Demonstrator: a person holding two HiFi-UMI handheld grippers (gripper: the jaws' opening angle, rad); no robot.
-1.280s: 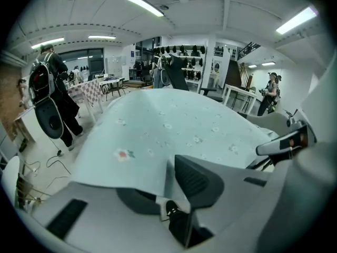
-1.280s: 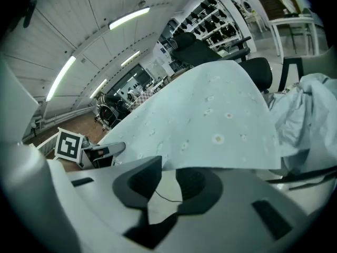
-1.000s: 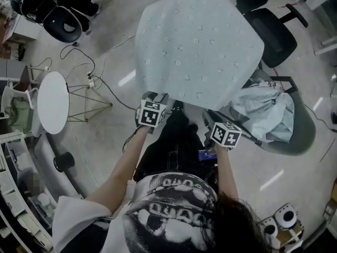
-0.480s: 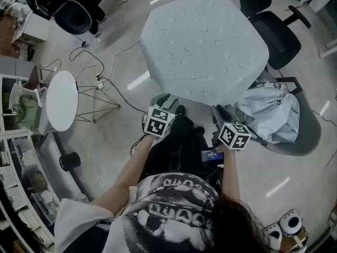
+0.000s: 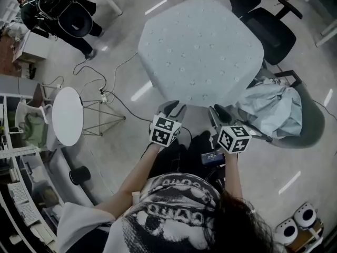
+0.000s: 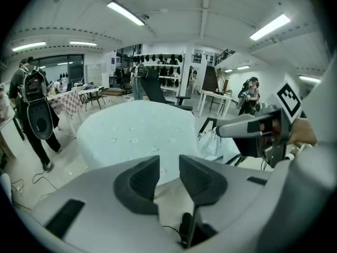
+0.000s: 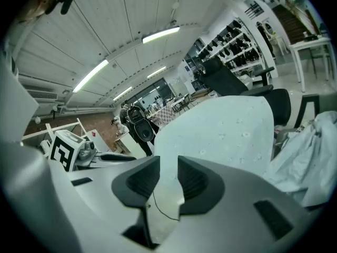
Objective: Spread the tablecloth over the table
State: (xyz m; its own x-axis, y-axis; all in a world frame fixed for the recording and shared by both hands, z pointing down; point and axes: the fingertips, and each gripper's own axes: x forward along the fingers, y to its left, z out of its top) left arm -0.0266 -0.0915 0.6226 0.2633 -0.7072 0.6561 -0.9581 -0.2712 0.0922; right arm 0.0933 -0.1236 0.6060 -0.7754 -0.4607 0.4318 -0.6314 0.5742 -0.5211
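Pulled my left tool [image 5: 174,108] and right tool [image 5: 218,112] up off the spread pale-blue dotted tablecloth [image 5: 200,46], both gaping empty, left narrowing, so basically done.

We see the head view dim and grey, the tablecloth [image 5: 200,46] evenly lit, pale glare streaks on the floor [image 5: 142,91]. In both gripper views ceiling light strips [image 6: 125,13] glow brightly; edges bend and darken into black corners.

One tablecloth [image 5: 200,46]. Left of it, one small round white table [image 5: 67,115]; right of it, one crumpled cloth [image 5: 271,109]; beyond it, one black office chair [image 5: 268,28].
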